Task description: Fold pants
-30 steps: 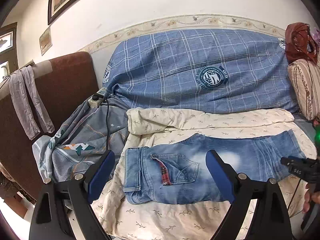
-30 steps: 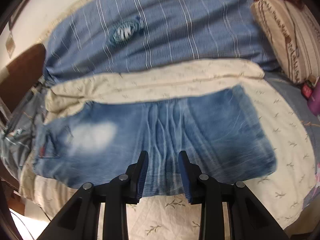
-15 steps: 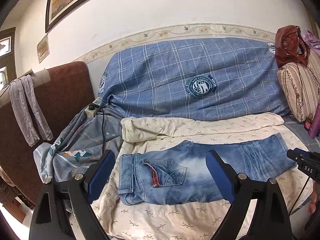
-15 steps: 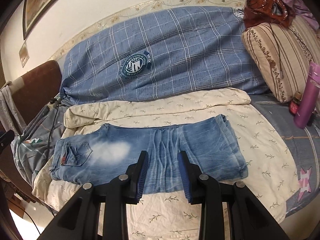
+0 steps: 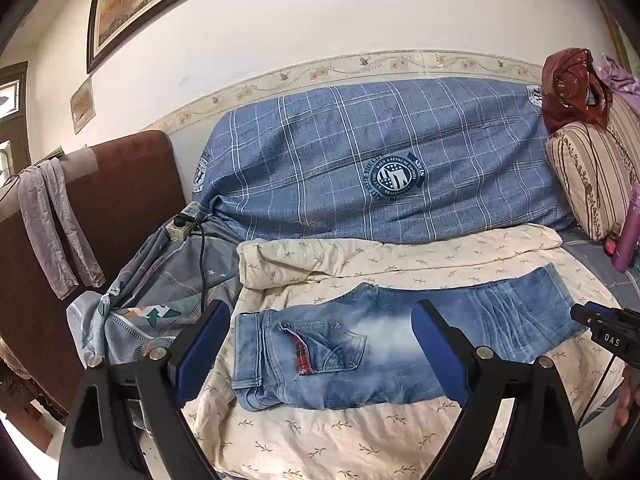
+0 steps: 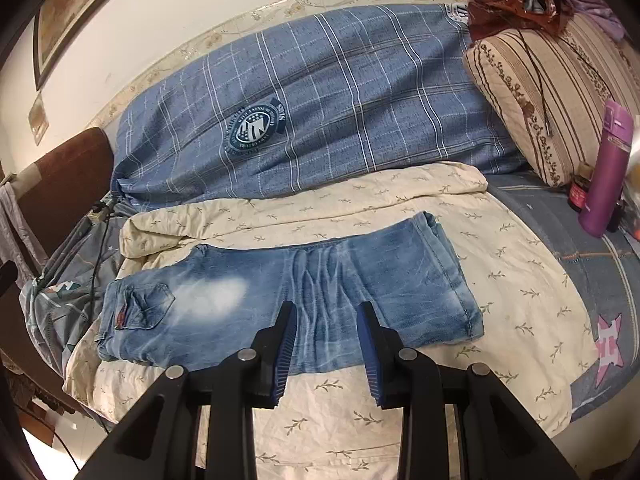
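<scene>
**Jeans lie folded on the cream sheet, both tools empty**

Your left gripper (image 5: 320, 350) is spread wide and grips nothing; it sits off the cream sheet (image 5: 340, 436), above its front edge. Your right gripper (image 6: 328, 344) is parted more narrowly, also empty, and clear of the sheet. The jeans (image 6: 280, 300) lie flat across the middle of the sheet, waistband at its left end, folded legs towards its right.
</scene>
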A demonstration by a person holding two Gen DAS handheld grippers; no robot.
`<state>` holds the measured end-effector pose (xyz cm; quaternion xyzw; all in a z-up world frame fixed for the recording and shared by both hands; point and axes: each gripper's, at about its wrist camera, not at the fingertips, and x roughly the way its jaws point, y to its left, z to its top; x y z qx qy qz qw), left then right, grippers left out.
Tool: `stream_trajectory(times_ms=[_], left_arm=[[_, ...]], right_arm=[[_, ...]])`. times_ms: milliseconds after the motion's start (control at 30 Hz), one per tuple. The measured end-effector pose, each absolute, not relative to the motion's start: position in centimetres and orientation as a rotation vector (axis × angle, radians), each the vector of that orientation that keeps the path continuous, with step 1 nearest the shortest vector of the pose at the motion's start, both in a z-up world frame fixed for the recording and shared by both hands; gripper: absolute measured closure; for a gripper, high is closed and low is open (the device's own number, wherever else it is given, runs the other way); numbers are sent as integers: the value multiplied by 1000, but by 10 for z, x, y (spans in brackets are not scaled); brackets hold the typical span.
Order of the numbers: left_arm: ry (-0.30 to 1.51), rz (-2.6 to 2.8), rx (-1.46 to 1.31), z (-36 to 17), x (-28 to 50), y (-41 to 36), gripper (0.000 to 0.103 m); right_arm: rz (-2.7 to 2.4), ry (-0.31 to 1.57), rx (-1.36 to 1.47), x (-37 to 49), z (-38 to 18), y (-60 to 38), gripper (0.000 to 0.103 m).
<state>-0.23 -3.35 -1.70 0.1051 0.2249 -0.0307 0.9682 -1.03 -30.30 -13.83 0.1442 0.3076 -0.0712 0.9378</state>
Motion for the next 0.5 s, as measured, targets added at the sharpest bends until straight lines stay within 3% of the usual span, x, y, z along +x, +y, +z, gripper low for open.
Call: stream_trajectory(times_ms=[500], left_arm=[[515,-63,234,-40,17,-42,11]], right_arm=[[-191,693,328,7,-165,-323,69]])
